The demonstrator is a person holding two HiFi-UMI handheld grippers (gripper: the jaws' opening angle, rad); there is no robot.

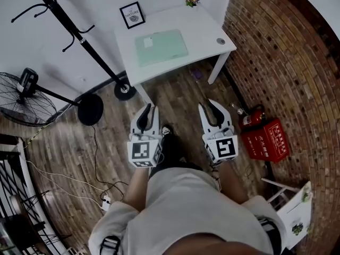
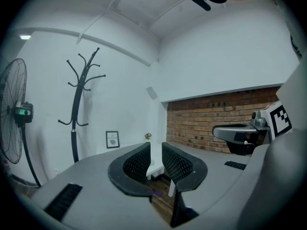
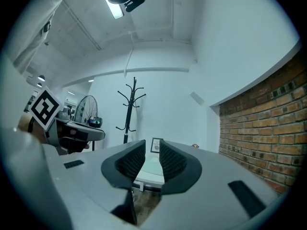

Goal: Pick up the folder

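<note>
The pale green folder [image 1: 161, 47] lies flat on the white desk [image 1: 204, 36], well apart from both claws. The left claw [image 1: 149, 110] and right claw [image 1: 212, 108] hover over the wooden floor [image 1: 178, 95], each slightly spread, with nothing between its jaws

The strip of brown wooden plank floor [image 1: 178, 92] between the person and the white rectangular table [image 1: 204, 39] is free and gives a straight approach to the table's near edge. To the left of this path stand the black metal coat stand [image 1: 89, 45] and the black pedestal fan [image 1: 26, 102]. To the right, a red fire-extinguisher box [image 1: 265, 139] sits near the red brick wall [image 1: 287, 62]. The flat pale green folder [image 1: 161, 47] is open to reach from above. A black-framed picture [image 1: 132, 15] and a small flower pot [image 1: 192, 1] occupy only the far edge.
</note>
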